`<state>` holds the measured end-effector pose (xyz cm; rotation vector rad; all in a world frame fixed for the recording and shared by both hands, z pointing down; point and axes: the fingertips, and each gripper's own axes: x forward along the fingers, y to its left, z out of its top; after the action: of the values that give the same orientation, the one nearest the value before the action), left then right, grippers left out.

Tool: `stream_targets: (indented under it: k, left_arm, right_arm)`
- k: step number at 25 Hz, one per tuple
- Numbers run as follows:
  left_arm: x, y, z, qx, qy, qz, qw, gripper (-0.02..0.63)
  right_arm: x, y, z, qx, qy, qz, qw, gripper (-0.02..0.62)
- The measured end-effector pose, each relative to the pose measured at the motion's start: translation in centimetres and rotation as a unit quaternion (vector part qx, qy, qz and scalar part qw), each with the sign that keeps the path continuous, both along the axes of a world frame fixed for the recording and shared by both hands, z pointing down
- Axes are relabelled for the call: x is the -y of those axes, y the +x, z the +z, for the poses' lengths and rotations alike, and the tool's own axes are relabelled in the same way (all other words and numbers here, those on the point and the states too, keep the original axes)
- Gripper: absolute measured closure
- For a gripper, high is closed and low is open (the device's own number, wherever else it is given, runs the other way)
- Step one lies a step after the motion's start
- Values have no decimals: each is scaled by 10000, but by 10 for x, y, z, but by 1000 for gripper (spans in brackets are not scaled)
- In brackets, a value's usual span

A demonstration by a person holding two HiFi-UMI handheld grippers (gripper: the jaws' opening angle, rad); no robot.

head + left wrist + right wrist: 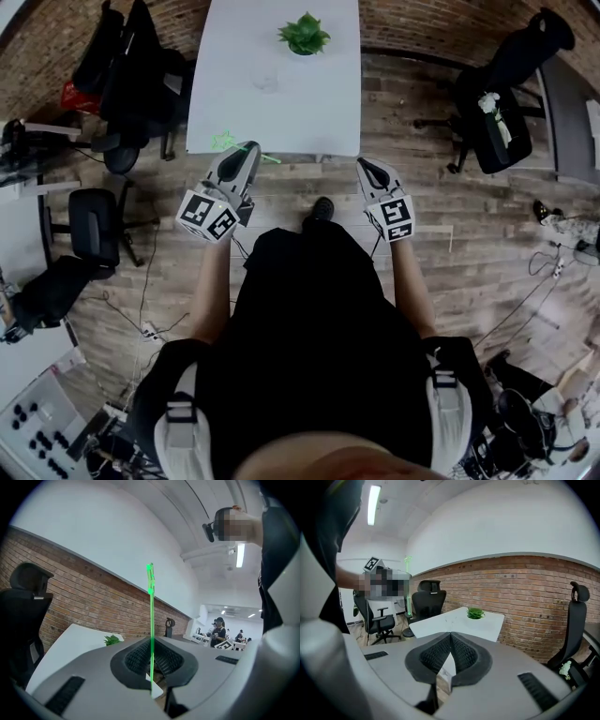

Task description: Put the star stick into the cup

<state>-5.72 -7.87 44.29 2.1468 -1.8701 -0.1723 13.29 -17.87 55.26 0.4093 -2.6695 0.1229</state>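
Note:
My left gripper (247, 147) is shut on the thin green star stick (225, 142) at the near edge of the white table (309, 103). The star end points left over the table corner. In the left gripper view the stick (151, 616) rises straight up from between the closed jaws (151, 641), its star seen edge-on at the top. A faint clear cup (265, 82) appears to stand mid-table. My right gripper (369, 166) hovers just off the table's near right corner, shut and empty (451, 635).
A small green potted plant (304, 36) stands at the table's far end. Black office chairs sit at the left (131, 66) and right (502, 103) of the table. A brick wall (534, 597) runs behind it, and cables lie on the wooden floor.

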Motion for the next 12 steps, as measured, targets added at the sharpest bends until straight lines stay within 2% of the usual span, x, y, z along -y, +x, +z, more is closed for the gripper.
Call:
stream_targets:
  k: [4, 12]
  left_arm:
    - [4, -1, 2, 17, -7, -92, 10000, 578]
    - [15, -4, -2, 64, 68, -74, 9999, 578]
  right_arm:
    - [10, -3, 6, -28, 38, -127, 9999, 597]
    - [13, 6, 4, 56, -5, 42, 10000, 598]
